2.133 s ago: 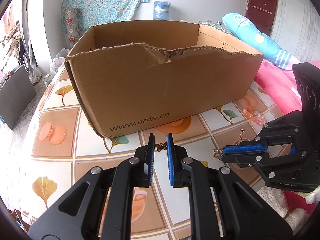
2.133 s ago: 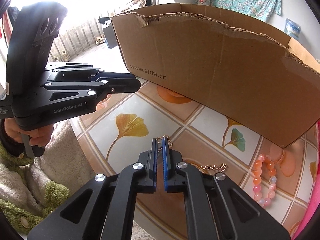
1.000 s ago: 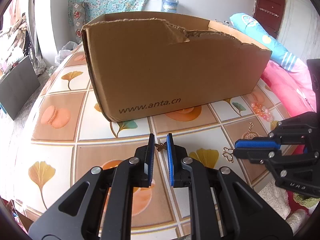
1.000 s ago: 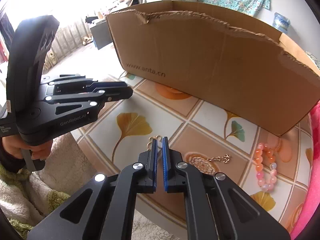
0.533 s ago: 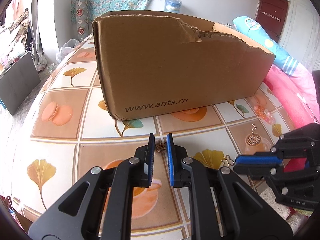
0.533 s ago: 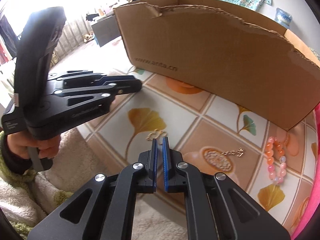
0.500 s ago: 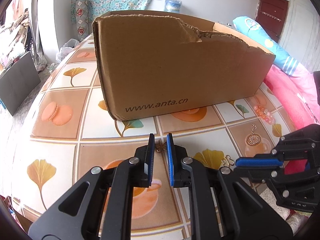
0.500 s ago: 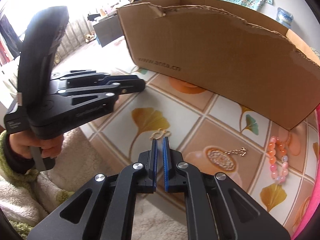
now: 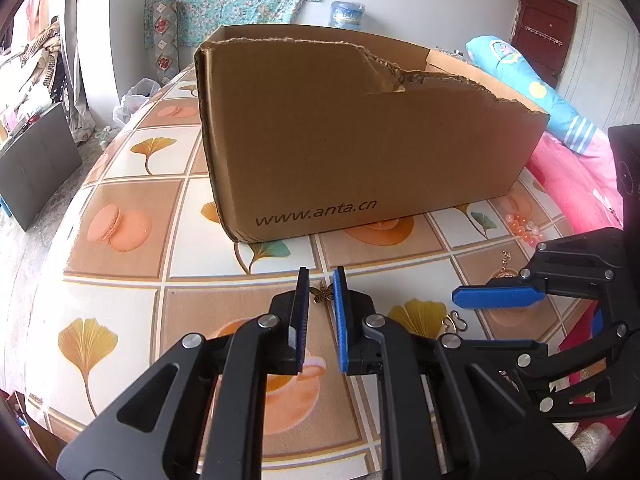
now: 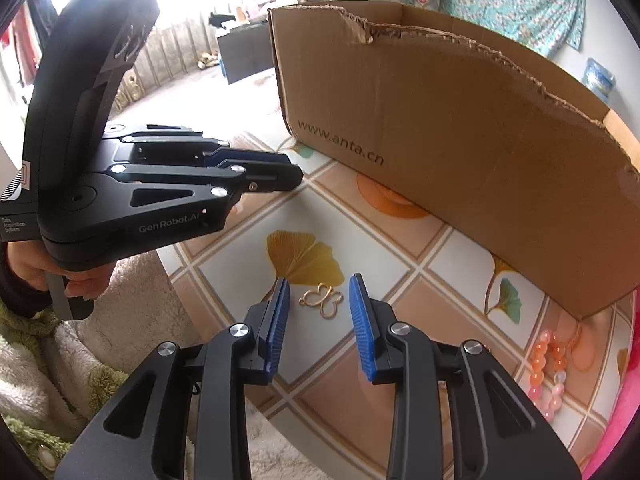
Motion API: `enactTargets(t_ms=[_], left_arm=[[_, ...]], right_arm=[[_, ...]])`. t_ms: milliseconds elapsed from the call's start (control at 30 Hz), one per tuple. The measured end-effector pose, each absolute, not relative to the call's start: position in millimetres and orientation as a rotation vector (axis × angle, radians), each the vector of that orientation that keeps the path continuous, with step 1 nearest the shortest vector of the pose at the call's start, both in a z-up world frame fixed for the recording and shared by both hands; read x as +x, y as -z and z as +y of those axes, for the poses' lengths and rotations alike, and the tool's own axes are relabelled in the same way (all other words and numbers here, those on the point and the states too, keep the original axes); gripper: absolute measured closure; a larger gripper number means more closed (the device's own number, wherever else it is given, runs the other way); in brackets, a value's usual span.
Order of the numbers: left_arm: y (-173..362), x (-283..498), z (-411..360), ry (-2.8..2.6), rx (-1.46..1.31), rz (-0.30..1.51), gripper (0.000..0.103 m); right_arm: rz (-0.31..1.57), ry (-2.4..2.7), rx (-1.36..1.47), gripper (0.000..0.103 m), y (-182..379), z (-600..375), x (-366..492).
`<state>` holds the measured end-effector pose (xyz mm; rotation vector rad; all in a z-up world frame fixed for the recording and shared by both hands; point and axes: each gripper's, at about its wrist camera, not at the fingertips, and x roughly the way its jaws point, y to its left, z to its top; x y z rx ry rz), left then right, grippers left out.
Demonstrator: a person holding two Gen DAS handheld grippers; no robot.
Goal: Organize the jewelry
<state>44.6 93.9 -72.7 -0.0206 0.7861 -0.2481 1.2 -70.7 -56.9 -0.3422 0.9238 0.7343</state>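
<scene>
A gold butterfly-shaped charm [image 10: 321, 300] lies on the tiled tabletop between the fingertips of my right gripper [image 10: 316, 296], which is open around it; it also shows in the left wrist view [image 9: 454, 322]. My left gripper [image 9: 320, 280] has a narrow gap between its jaws, with a small bronze butterfly charm [image 9: 324, 294] on the table between the tips. A pink and orange bead bracelet [image 10: 546, 372] and a round gold pendant on a chain [image 9: 506, 270] lie on the table to the right. An open cardboard box [image 9: 360, 152] stands behind them.
The table [image 9: 120, 312] has a tile pattern of ginkgo leaves and macarons, and its rounded front edge is close under both grippers. A pink blanket [image 9: 572, 184] lies at the right. A fuzzy sleeve [image 10: 60, 380] is at the lower left of the right wrist view.
My right gripper has opened and moved down so its fingers straddle the gold butterfly charm. My left gripper has stayed over the bronze charm with the same narrow gap.
</scene>
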Motion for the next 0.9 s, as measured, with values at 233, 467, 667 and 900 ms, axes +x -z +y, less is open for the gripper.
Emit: enactTargets(t_ms=[233, 467, 667, 900], left_arm=[[72.8, 44.1, 94.5, 0.247, -0.021, 0.788, 0.092], [71.1, 45.4, 95.5, 0.241, -0.021, 0.787, 0.092], [69.4, 44.4, 95.2, 0.234, -0.018, 0.781, 0.092], [68.7, 41.9, 91.1, 0.233, -0.007, 0.78, 0.092]], right_arm=[[0.931, -0.753, -0.322, 0.083, 61.4, -72.3, 12.8], [0.936, -0.744, -0.285, 0.093, 61.4, -76.8, 10.5], [0.946, -0.732, -0.271, 0.092, 58.3, -83.2, 6.9], [0.944, -0.739, -0.3, 0.073, 57.3, -89.2, 11.8]])
